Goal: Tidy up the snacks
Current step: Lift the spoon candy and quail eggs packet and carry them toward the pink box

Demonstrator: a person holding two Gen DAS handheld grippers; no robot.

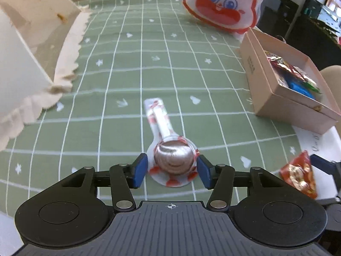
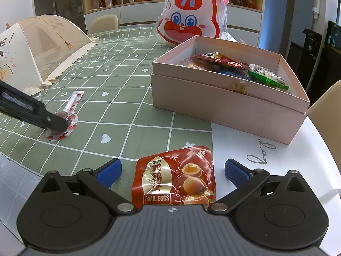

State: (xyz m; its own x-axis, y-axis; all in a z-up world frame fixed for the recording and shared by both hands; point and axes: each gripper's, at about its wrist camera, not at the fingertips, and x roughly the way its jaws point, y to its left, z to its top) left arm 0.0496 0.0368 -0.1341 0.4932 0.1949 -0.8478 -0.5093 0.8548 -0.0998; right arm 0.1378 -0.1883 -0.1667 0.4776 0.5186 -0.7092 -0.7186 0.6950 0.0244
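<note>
A wrapped chocolate lollipop (image 1: 173, 156) lies on the green checked tablecloth, its stick pointing away. My left gripper (image 1: 172, 171) is open with its blue pads on either side of the candy's round head, not visibly clamping it. The lollipop also shows in the right wrist view (image 2: 64, 119), partly under the left gripper's finger. A red quail eggs packet (image 2: 174, 181) lies flat between the wide-open pads of my right gripper (image 2: 172, 170); the packet also shows in the left wrist view (image 1: 299, 177). The pink open box (image 2: 223, 104) holds several snack packets.
A beige mesh food cover (image 2: 42, 49) stands at the left. A rabbit-face bag (image 2: 189, 15) stands behind the box. A white mat with script (image 2: 245, 160) lies under the box at the round table's right edge. Chairs stand around the table.
</note>
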